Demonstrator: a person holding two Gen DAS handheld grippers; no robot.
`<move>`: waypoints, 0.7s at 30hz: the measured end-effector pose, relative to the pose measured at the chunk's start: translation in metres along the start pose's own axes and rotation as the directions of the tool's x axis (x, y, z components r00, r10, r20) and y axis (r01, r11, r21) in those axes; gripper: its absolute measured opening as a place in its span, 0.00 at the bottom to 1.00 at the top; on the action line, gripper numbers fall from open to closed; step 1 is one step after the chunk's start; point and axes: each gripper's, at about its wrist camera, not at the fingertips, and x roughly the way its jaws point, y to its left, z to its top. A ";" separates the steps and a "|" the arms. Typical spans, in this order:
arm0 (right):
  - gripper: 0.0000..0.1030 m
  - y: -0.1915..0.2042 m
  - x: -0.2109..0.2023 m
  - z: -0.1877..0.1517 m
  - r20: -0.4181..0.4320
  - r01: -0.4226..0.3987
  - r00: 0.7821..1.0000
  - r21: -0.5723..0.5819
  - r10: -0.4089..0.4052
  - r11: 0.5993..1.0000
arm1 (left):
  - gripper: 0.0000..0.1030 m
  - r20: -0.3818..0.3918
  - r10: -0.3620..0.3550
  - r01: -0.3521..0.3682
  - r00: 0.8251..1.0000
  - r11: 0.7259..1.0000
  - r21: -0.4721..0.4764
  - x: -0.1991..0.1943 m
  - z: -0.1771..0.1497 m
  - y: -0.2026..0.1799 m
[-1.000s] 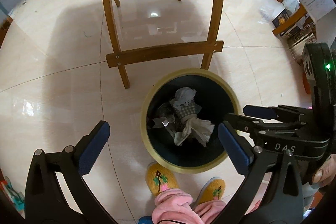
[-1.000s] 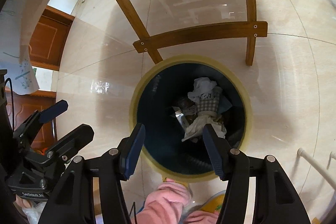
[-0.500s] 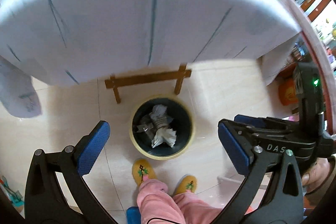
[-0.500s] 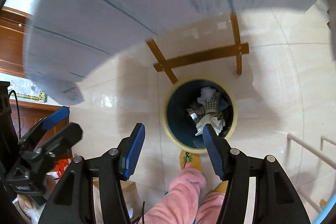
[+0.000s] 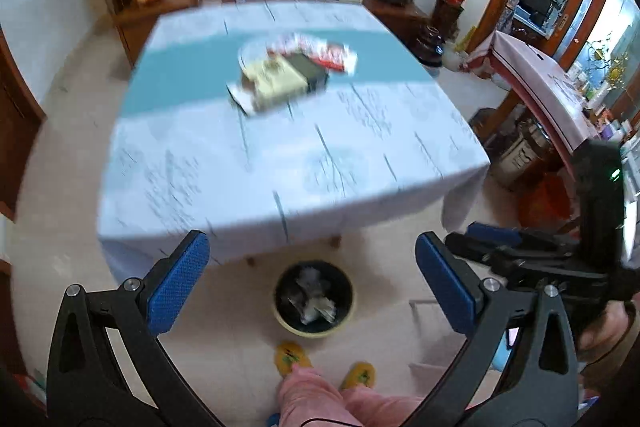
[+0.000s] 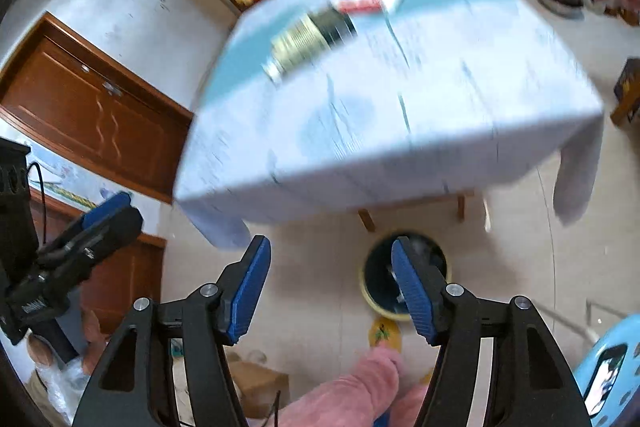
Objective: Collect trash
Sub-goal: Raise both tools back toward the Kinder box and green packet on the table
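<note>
So both grippers are hanging up above the counter [image 5: 248, 163] right now, angled down at it, and everything's kinda motion-blurred. The left gripper [image 5: 312, 283] is sitting wide open with nothing between its blue pads [image 5: 178, 283], and the right gripper [image 6: 330, 291] has its jaws opening as well, also with nothing in them, just floor showing through the gap. In the left wrist view you're also seeing the right gripper off to the right side with a hand [image 5: 608, 327] wrapped around its handle. The counter is wearing a pale blue cloth with a teal band across it, and the leftover trash is sitting in a little pile around the middle of that band: a yellowish box [image 5: 276, 83] touching a dark box [image 5: 314, 69], with a red and white wrapper [image 5: 320, 53] just behind them. It's too smeared to read anything on them. The trash bin [image 5: 314, 327] is standing on the tile floor just past the near edge of the counter, dark inside with a yellow rim, and there's crumpled paper [image 5: 316, 307] lying in it already. Right below the bin the person's yellow slippers [image 5: 292, 359] and pink trouser legs [image 5: 312, 399] are poking into the frame. In the right wrist view a light blue stool [image 6: 608, 367] is peeking in at the bottom right corner.
</note>
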 end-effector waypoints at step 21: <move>1.00 0.086 0.080 0.208 0.122 0.040 0.989 0.313 -0.082 0.949 | 0.97 0.012 0.003 -0.005 1.000 0.986 0.166 0.051 0.203 0.147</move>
